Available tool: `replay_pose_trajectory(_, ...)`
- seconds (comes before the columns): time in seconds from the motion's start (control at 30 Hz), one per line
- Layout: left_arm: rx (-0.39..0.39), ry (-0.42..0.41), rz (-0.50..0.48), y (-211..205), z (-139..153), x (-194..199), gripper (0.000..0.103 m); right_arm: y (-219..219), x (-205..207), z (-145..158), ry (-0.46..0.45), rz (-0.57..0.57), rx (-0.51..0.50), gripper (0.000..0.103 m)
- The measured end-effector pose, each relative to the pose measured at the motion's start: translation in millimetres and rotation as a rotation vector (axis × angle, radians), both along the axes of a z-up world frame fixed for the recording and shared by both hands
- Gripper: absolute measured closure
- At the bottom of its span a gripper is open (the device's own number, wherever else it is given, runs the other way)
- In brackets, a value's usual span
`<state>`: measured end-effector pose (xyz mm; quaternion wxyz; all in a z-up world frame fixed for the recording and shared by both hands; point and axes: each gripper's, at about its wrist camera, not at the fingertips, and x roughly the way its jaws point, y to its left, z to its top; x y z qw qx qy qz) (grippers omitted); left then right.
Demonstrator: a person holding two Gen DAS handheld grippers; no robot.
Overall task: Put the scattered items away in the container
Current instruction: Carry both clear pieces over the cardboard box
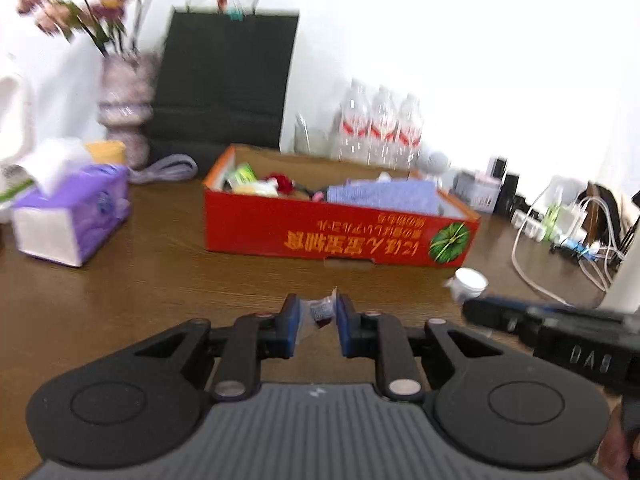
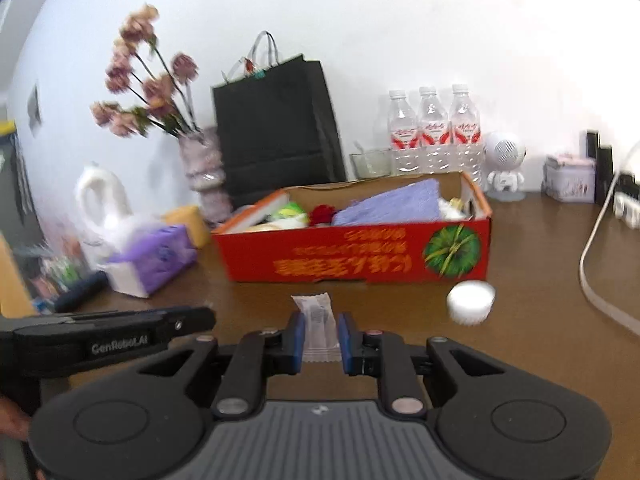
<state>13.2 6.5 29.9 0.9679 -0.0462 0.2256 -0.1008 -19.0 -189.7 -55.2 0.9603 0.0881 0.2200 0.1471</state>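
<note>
The red cardboard box (image 1: 280, 236) stands open on the brown table, ahead of both grippers, and holds a lilac cloth (image 1: 384, 196), a red flower and packets. My left gripper (image 1: 317, 307) is shut on a small clear-wrapped sweet (image 1: 320, 312) with a dark red end, held above the table short of the box. In the right wrist view the box (image 2: 360, 256) lies ahead, and my right gripper (image 2: 320, 322) is shut on a white see-through packet (image 2: 316, 328) that sticks out past its blue pads. A small white tub (image 2: 470, 302) sits on the table by the box's right corner, and shows as the white tub (image 1: 470, 280) in the left wrist view.
A purple tissue box (image 1: 72, 216) sits left of the box. Behind stand a vase of pink flowers (image 1: 124, 112), a black paper bag (image 1: 228, 80) and water bottles (image 1: 380, 124). Cables and a power strip (image 1: 560, 224) lie at the right, and a white figurine (image 2: 506, 168) stands behind the box.
</note>
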Motion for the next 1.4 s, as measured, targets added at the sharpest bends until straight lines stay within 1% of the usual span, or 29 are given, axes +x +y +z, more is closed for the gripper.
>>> replay_pose_trajectory(0.1,-0.002,-0.061,0.026,9,12,-37,0.083,15,-29,6,-0.04,0.012,-0.03,0.086)
replay_pose_trajectory(0.2,0.018,-0.105,0.014,13,19,-71,0.083,25,-48,10,-0.069,0.019,-0.052,0.086)
replay_pose_trajectory(0.3,0.052,-0.157,0.028,19,20,-103,0.083,30,-68,11,-0.084,0.024,-0.064,0.086)
replay_pose_trajectory(0.37,0.055,-0.178,0.034,24,19,-122,0.083,35,-85,10,-0.1,0.021,-0.082,0.086)
replay_pose_trajectory(0.53,0.094,-0.245,0.042,36,21,-152,0.083,36,-120,9,-0.148,-0.002,-0.097,0.086)
replay_pose_trajectory(0.7,0.065,-0.286,0.068,45,27,-158,0.083,34,-138,18,-0.219,-0.048,-0.117,0.086)
replay_pose_trajectory(0.83,0.055,-0.293,0.068,46,27,-153,0.083,28,-132,24,-0.243,-0.079,-0.111,0.086)
replay_pose_trajectory(0.93,0.026,-0.288,0.087,50,28,-145,0.083,23,-118,29,-0.232,-0.084,-0.107,0.086)
replay_pose_trajectory(1.07,0.007,-0.279,0.084,54,32,-122,0.083,17,-92,36,-0.217,-0.093,-0.108,0.086)
replay_pose_trajectory(1.13,0.005,-0.265,0.069,52,35,-103,0.083,13,-76,41,-0.205,-0.1,-0.096,0.086)
replay_pose_trajectory(1.23,0.0,-0.26,0.046,45,41,-67,0.083,7,-55,51,-0.214,-0.11,-0.087,0.086)
replay_pose_trajectory(1.4,-0.005,-0.237,-0.002,24,52,6,0.083,0,-4,64,-0.226,-0.121,-0.101,0.086)
